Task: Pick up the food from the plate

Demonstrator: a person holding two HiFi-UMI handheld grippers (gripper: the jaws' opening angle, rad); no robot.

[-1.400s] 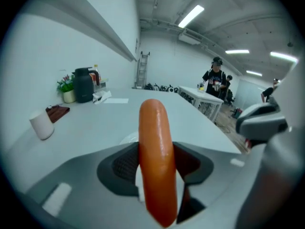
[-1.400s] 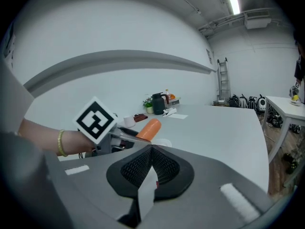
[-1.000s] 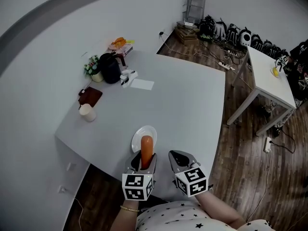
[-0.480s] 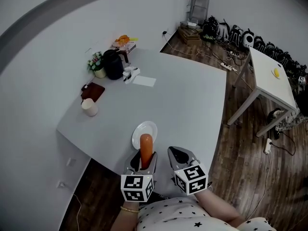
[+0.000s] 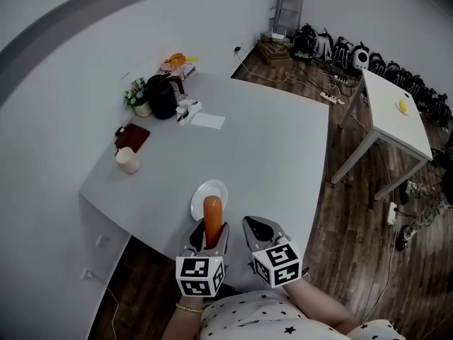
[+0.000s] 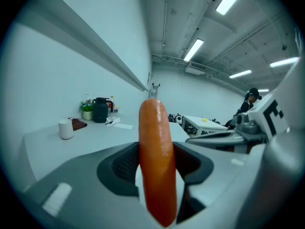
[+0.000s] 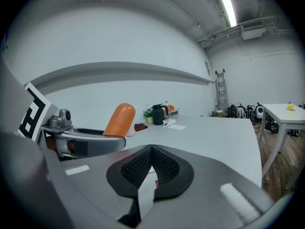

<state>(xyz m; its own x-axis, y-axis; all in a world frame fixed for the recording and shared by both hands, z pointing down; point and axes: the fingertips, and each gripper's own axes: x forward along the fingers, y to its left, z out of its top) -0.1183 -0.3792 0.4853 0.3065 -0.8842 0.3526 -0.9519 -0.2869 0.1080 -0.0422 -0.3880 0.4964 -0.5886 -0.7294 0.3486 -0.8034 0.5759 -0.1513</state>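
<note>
sausage in the left claw, plate just ahead

left gripper (image 5: 210,227) is clamped on the orange sausage (image 5: 211,217), jaws pressed to its two sides, and its own view shows the sausage poking out past the pads towards twelve o'clock. from the head view the far end overlaps the near edge of the white plate (image 5: 204,188); whether it touches the plate is hard to say from above. right gripper (image 5: 249,224) sits just beside at three o'clock, jaws together with nothing between them.

writing? the cube on each gripper carries black-and-white square markers, patterns rather than words. the sheet of paper (image 5: 209,121) out at eleven o'clock on the grey table (image 5: 276,147) is too small to read.

up at ten o'clock a dark jug (image 5: 162,98) stands by a small potted plant (image 5: 136,96), with a pale cup (image 5: 127,161) and a brown pad (image 5: 133,139) nearer the table's left edge. the person is cut off at the bottom edge, only a spotted sleeve and a wrist showing. the gear along the far wall at one o'clock is a dark tangle, hard to make out.
</note>
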